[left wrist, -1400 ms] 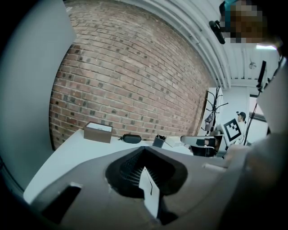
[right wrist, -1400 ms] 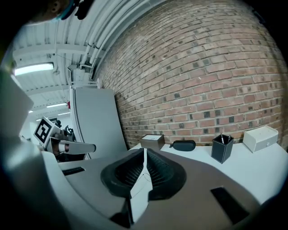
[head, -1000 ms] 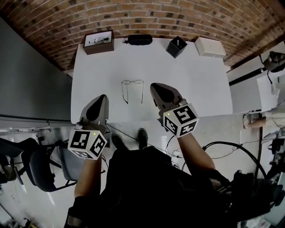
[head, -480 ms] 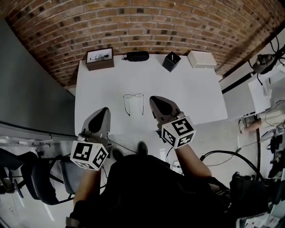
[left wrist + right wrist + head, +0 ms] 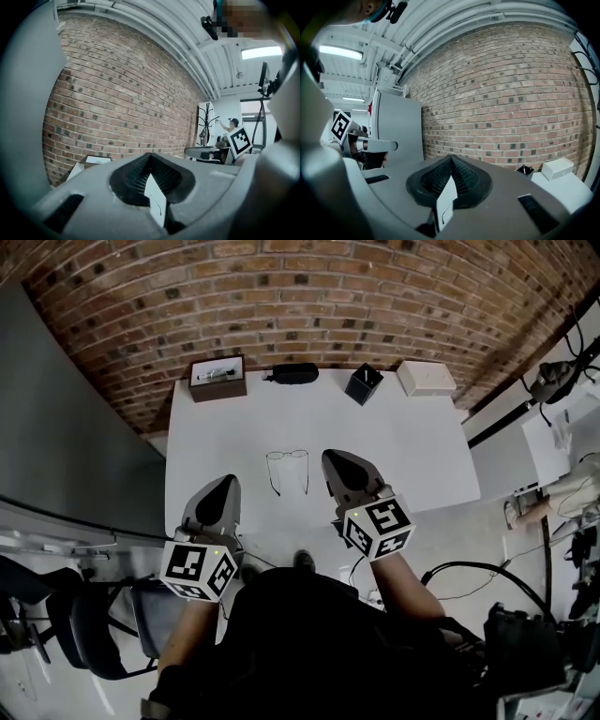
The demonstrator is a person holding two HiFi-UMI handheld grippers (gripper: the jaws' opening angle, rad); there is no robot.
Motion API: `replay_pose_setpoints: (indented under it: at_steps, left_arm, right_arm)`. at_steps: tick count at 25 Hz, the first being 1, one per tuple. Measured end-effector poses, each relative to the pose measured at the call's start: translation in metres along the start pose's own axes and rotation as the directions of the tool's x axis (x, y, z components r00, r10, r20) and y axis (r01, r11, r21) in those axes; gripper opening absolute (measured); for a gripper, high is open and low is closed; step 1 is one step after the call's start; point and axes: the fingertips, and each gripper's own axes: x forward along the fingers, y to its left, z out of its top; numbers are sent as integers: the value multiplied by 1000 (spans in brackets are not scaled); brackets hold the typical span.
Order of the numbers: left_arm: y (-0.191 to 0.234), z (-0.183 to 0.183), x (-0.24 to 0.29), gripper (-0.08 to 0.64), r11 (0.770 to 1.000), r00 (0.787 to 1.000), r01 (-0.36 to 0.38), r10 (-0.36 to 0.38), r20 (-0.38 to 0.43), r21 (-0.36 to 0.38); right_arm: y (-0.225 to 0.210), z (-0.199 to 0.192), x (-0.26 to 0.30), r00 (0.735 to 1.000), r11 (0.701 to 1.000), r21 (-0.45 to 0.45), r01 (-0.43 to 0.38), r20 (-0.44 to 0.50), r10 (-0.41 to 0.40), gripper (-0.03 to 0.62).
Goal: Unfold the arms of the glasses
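On the white desk (image 5: 403, 437), the glasses (image 5: 287, 457) lay with both arms apparently already swung out, which probably explained why the left gripper (image 5: 223, 488) and right gripper (image 5: 335, 463) flanked them without touching, fingers shut together on nothing.

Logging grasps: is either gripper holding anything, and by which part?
Nothing is held. The left gripper and right gripper are shut and empty; the glasses lie on the table.

Left gripper (image 5: 226, 482): jaws together, nothing between them, pointing level.
Right gripper (image 5: 330, 457): jaws together, nothing between them, tipped slightly down.
Left forearm (image 5: 185, 634): bare, reaching forward.
Right forearm (image 5: 410, 579): bare, reaching forward.
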Motion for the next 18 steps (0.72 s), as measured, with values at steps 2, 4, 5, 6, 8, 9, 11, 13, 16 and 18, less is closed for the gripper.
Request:
replay_pose_setpoints:
  at_steps: [2,4,5,6,8,9,11,13,16,18]
  left_arm:
    - [5,-1,-3,9,1000,1000,-19,19,10,-6]
    - [9,0,-6,9,999,999,-34,35,28,-7]
    - [10,1,-6,9,999,999,-42,42,32,-5]
    - [12,2,-6,9,999,998,-48,48,33,-5]
    - [13,3,-4,9,999,998,-48,48,31,-7]
    - [12,4,-4,9,999,999,-42,42,29,-6]
    - [10,5,-4,9,1000,999,-28,28,28,-1]
    - [10,6,-3,9,1000,999,-24,25,30,-5]
    - [12,7,-2,9,1000,999,-27,28,30,-11]
    - [13,7,-1,9,1000,999,-29,30,31,-9]
  right_arm:
    - [-1,-2,0,1000,1000,-12,7,-2,-7,9]
    - [-2,-7,0,1000,999,-37,18,-16,-19,9]
    - [-3,-9,0,1000,999,-44,22,-20,-23,9]
    - [-3,-10,1,1000,999,-44,23,-21,-23,9]
    - [-4,-8,1,1000,999,-32,21,-15,-22,9]
    - [-4,-6,1,1000,999,-27,20,-12,-20,9]
    - [-3,-3,1,1000,999,-29,15,-6,-15,9]
    - [-2,0,2,1000,999,-34,12,-3,-12,9]
    - [-4,-1,3,1000,1000,-12,14,-5,-14,9]
    - [-7,-2,1,1000,1000,3,25,-1,-25,9]
